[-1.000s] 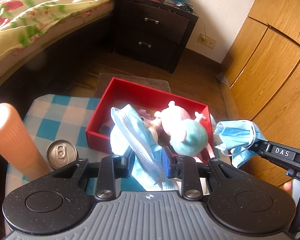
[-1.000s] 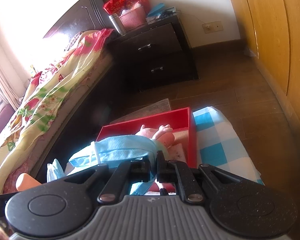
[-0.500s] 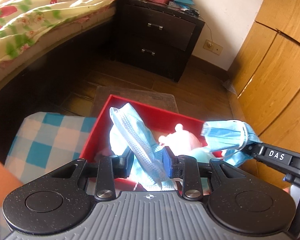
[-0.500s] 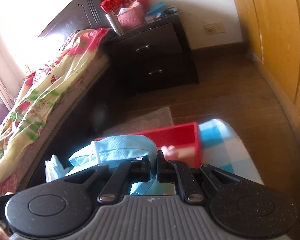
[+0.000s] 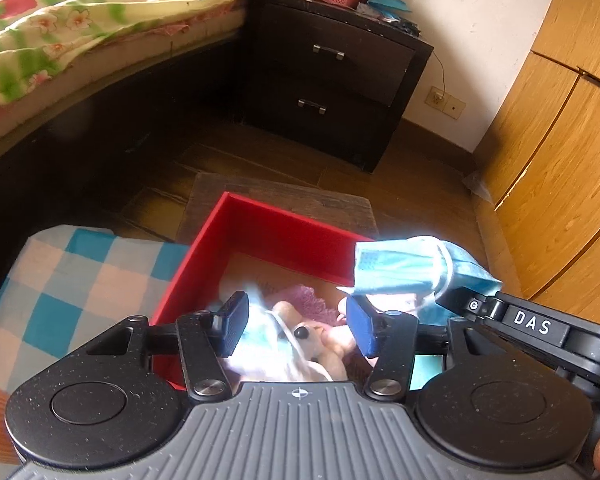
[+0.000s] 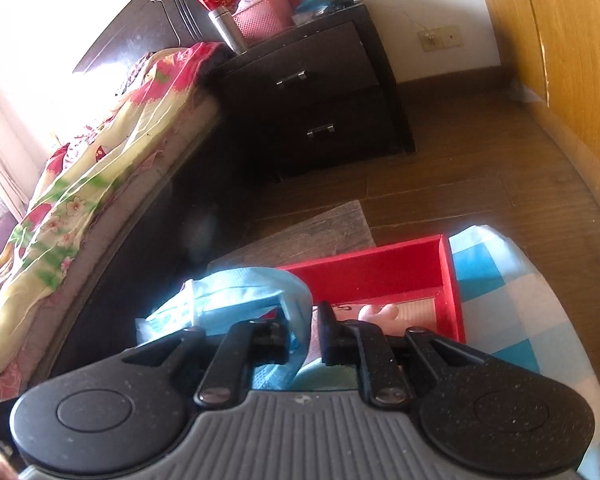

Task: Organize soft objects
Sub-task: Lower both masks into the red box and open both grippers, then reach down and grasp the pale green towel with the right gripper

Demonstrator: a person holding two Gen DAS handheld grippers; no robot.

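Left wrist view: my left gripper (image 5: pixel 296 330), jaws just opened, stands empty over the red box (image 5: pixel 300 236); my right gripper (image 6: pixel 304 334) clamps a blue mask (image 6: pixel 244 292).

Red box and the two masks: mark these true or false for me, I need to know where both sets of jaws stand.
1. The left gripper clamps a mask. False: its jaws have just been opening, and the dropped mask lies in the red box.
2. The right gripper holds a blue mask. True.
3. The red box is empty. False: a plush toy lies inside.
4. The box sits on a checked cloth. True.
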